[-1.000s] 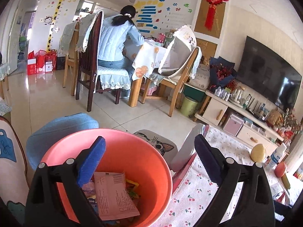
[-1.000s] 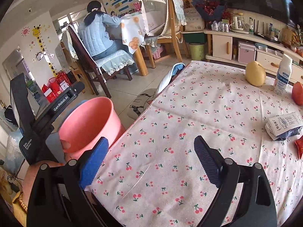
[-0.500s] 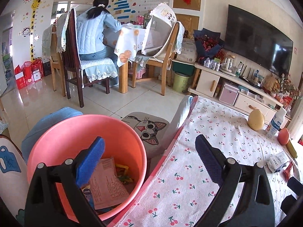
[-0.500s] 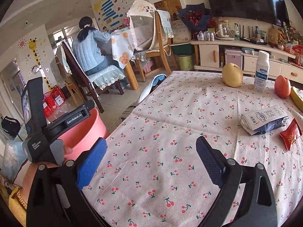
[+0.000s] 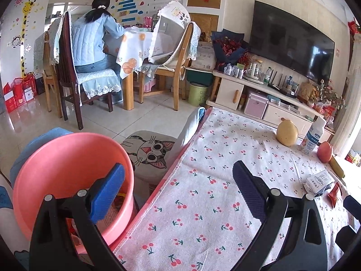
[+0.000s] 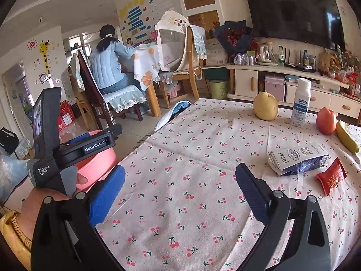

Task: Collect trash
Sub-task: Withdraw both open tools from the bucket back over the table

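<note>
While both my right gripper [image 6: 180, 187] and left gripper [image 5: 178, 185] gape empty, the right having just widened, the crumpled white-and-navy paper carton [image 6: 297, 159] touches the red foil sachet [image 6: 331, 177]; I might snag both.

A cherry-print tablecloth [image 6: 180, 158] covers the near table. At its far edge a yellow pear [image 6: 265, 106] stands near a white bottle [image 6: 300, 102], then a red apple [image 6: 326, 120] touching a banana [image 6: 346, 136]. Beyond, a low TV stand [image 6: 293, 83] carries a kettle [image 6: 265, 53] under a dark TV [image 6: 293, 11], a bouquet [image 6: 234, 35] at its left end. A green bin [image 6: 217, 88] sits on the floor. A person [image 6: 108, 61] in a blue jacket sits on a dark chair [image 6: 94, 99] at a dining table [image 6: 146, 67]. A cat cushion [image 5: 151, 151] lies beside the near table.
</note>
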`<action>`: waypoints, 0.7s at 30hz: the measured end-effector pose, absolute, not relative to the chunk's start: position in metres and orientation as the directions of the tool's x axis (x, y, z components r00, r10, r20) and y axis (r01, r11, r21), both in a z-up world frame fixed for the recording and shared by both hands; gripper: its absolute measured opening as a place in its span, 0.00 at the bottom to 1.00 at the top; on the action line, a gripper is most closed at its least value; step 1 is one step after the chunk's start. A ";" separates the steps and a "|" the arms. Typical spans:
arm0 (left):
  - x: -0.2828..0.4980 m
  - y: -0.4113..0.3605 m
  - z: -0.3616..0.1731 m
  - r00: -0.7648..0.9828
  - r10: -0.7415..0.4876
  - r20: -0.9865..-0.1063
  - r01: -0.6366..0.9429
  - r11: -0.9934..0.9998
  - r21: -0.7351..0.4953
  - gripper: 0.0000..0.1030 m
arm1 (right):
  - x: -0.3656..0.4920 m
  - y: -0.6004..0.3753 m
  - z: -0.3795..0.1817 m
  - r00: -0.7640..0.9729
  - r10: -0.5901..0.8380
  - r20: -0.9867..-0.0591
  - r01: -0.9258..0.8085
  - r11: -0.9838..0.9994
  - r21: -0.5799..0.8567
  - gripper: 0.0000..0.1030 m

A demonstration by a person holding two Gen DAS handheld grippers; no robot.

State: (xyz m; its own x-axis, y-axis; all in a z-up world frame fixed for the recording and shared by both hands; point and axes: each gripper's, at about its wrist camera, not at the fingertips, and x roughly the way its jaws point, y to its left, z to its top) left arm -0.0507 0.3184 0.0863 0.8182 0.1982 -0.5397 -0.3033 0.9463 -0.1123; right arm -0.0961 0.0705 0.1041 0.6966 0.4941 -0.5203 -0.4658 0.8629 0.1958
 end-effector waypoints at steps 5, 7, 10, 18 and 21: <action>-0.046 0.304 0.083 0.826 0.160 -0.541 -0.265 0.956 -0.122 0.94 | -0.093 0.056 0.103 0.693 0.497 -0.523 -0.453 0.864 0.221 0.95; -0.043 0.297 0.083 0.827 0.140 -0.545 -0.245 0.962 -0.124 0.94 | -0.091 0.048 0.103 0.695 0.492 -0.525 -0.444 0.867 0.225 0.95; -0.040 0.286 0.080 0.828 0.125 -0.547 -0.220 0.969 -0.112 0.94 | -0.090 0.037 0.104 0.700 0.488 -0.521 -0.431 0.871 0.236 0.95; -0.031 0.256 0.074 0.815 0.087 -0.573 -0.166 0.982 -0.086 0.94 | -0.083 0.010 0.101 0.705 0.474 -0.528 -0.389 0.880 0.271 0.95; -0.028 0.245 0.072 0.808 0.079 -0.584 -0.150 0.986 -0.075 0.94 | -0.081 0.002 0.100 0.710 0.463 -0.530 -0.378 0.886 0.269 0.95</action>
